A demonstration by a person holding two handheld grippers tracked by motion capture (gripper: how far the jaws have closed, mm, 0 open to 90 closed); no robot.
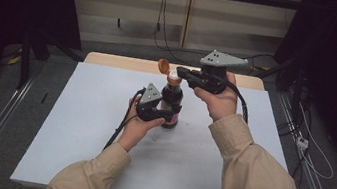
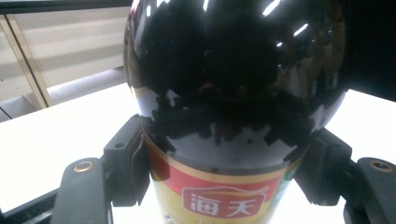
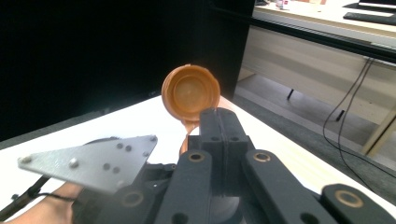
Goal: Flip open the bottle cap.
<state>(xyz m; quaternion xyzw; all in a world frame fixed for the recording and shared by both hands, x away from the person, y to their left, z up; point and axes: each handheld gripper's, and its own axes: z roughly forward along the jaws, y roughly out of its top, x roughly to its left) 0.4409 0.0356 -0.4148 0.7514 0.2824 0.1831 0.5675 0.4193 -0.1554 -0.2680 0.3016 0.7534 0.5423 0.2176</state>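
My left tongs (image 1: 165, 117) are clamped on the dark sauce bottle (image 1: 171, 100) standing mid-surface (image 1: 80, 127), and my right tongs (image 1: 182, 71) are pressed together, empty, right at its flipped-open orange cap (image 1: 163, 65). If I shove that cap too hard the glossy bottle could twist in my grip or tip and spill. At least there's loads of open room, edges well away.

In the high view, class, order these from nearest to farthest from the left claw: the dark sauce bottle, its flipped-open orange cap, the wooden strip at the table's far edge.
1. Dark sauce bottle: clamped in the left claw, mid-table.
2. Orange cap: above, at the bottle's top.
3. Wooden strip: behind, along the table's far edge.
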